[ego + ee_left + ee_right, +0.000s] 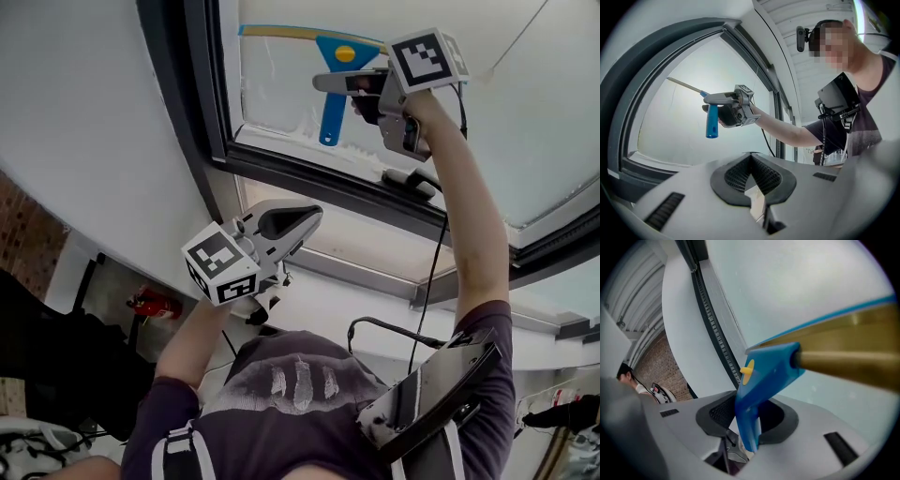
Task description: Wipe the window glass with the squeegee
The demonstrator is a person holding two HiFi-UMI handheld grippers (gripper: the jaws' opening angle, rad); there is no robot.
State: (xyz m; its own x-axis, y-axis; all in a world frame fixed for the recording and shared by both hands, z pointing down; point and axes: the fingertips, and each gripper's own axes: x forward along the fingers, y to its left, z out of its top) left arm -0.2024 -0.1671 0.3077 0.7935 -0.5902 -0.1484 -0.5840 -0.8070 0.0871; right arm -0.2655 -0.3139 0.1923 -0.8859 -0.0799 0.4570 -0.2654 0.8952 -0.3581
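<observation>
Right gripper (364,86): jaws clamped on the blue handle of the squeegee (334,82), a firm hold as seen in the right gripper view. Left gripper (302,221): jaws closed together with nothing between them. It is held low by the sill, well apart from the glass.

The squeegee is up on the window glass (534,103), in the left half of the pane. Its yellow blade (281,32) lies across the pane and its handle hangs down toward the bottom rail. The blade looks to be on the glass, but contact can't be confirmed.

Progress, as a judgement: wiping is under way, early to middle. Whitish residue (281,131) shows along the bottom edge of the pane near the left corner, so that strip is not done. The glass to the right of the blade shows no clear wipe marks and is probably still to do.

Edges and room:
- The blade's left end is near the dark window frame (208,103) on the left side, with little room there.
- The bottom rail is just below the handle tip, so there is not much downward travel left.
- A latch (411,178) sits on the bottom rail under the right gripper.
- The gripper's cable (433,262) hangs past the latch and may snag on it.
- The right side of the pane is wide open, so there is plenty of room for strokes that way.
</observation>
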